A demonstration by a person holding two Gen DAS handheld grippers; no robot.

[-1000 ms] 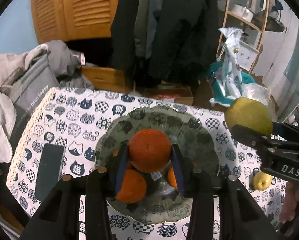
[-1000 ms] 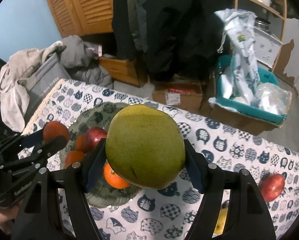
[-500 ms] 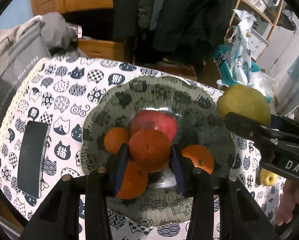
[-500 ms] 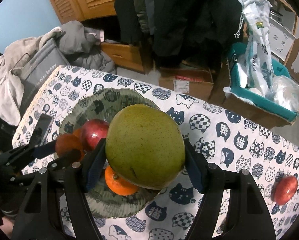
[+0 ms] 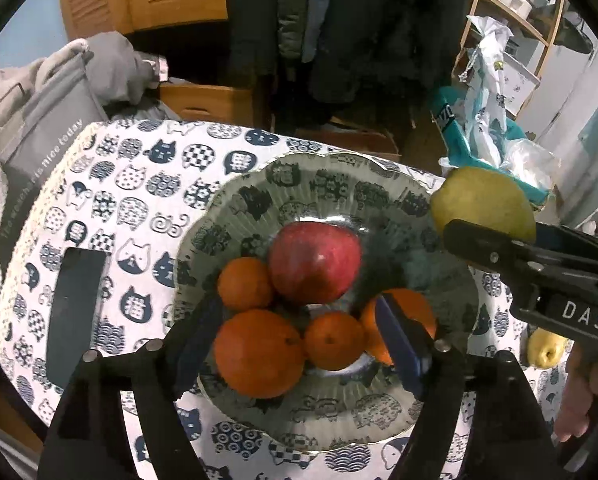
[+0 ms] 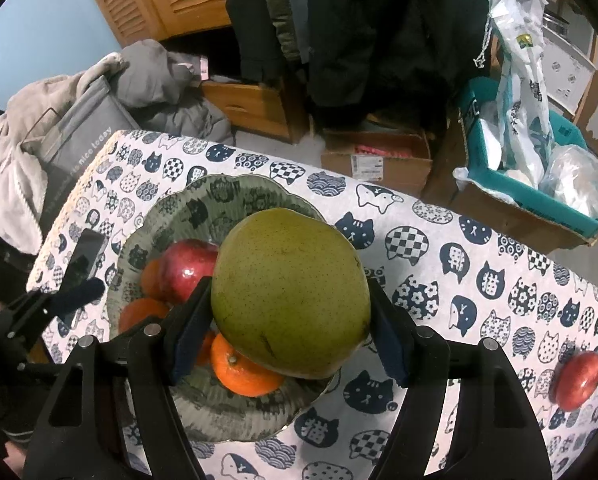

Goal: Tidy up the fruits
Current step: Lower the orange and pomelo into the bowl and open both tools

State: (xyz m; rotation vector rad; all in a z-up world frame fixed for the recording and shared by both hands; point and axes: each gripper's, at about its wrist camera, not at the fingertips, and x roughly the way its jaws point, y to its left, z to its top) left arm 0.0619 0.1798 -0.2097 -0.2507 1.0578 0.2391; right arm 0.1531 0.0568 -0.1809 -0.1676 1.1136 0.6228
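At centre frame of the right wrist view, the right tongs [image 6: 289,332] pinched a big green pear [image 6: 289,294] by its widest sides, above the near rim of the plate [image 6: 235,420] on the bench [image 6: 439,240]. It looked heavy, firm and smooth-skinned, likely to bruise if dropped, so a grip across the middle suited it. The left tongs [image 5: 299,344] had just been opening and stood spread, pressing on nothing, with the oranges [image 5: 259,352] lying on the plate between them.
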